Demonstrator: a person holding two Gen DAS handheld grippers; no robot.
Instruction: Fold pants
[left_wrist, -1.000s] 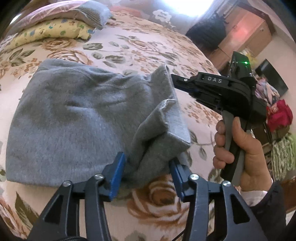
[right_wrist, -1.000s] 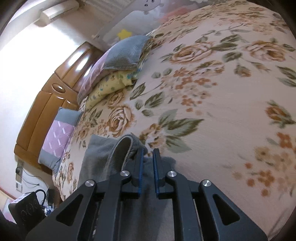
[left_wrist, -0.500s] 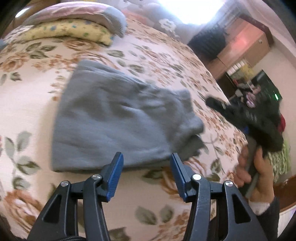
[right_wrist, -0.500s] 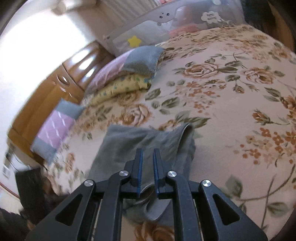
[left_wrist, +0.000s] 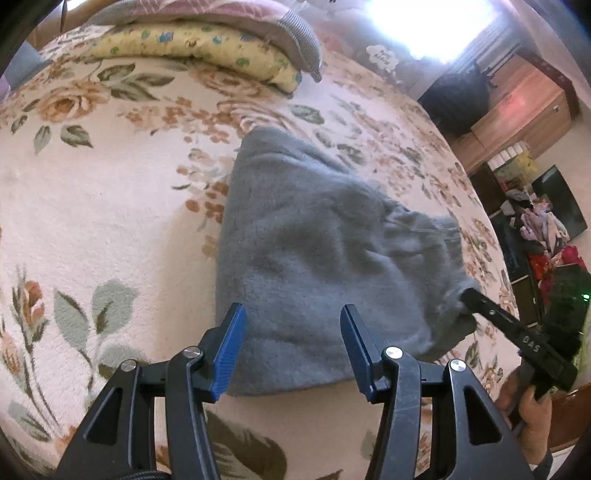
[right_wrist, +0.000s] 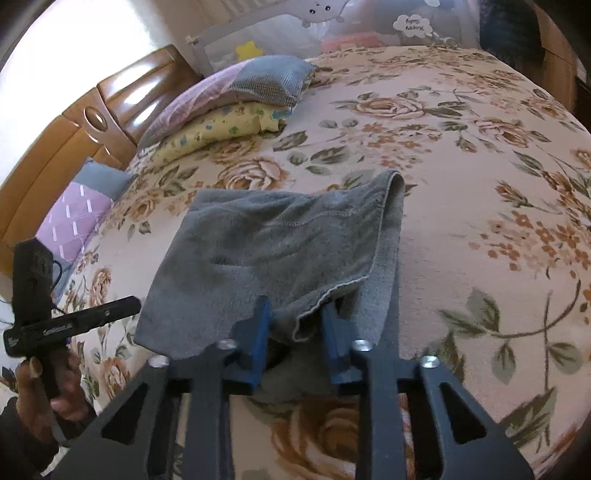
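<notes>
The pants (right_wrist: 280, 251), soft, limp fleece folded at the bed's (right_wrist: 480, 184) centre, we would pinch at the 6 o'clock hem, both our left gripper (left_wrist: 291, 350) and right gripper (right_wrist: 295, 339) spread, gripping nothing.

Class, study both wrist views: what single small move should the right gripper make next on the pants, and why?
Probably close the right gripper on the loose corner of the pants. Its jaws stand open around a hem edge that lifts off the bed, while the rest of the bundle lies flat. The left gripper is open too, just short of the near edge, holding nothing.
</notes>
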